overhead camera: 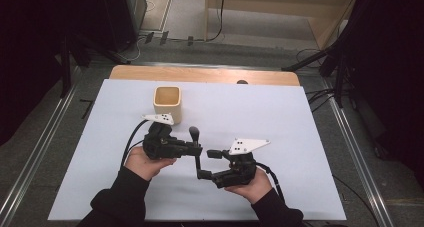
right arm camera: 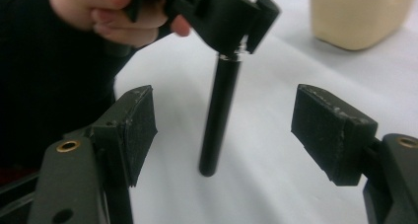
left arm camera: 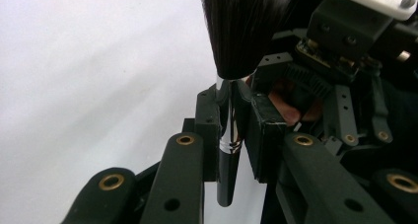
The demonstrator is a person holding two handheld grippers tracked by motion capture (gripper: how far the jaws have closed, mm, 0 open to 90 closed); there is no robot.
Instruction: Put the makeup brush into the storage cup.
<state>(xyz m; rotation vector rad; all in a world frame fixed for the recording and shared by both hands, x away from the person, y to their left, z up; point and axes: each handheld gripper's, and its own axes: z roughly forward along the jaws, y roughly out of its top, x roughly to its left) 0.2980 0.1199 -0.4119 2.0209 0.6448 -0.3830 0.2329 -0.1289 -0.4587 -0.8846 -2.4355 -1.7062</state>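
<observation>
Left gripper point(overhead camera: 199, 148): my jaws clamped on the makeup brush point(left arm camera: 229, 135), at the silver ferrule just below the bristles. I hold it upright over the white table point(overhead camera: 280, 117), handle hanging down, tip near the surface; whether it touches, I can't tell.

Brush looks light, stiff in the handle, glossy black and probably slippery; the soft dark bristle head would crush, so grip the ferrule or handle.

Right gripper point(right arm camera: 224, 130): released, pads standing wide either side of the handle, clear of it. Tan cup point(overhead camera: 167, 103) stands beyond, apart.
</observation>
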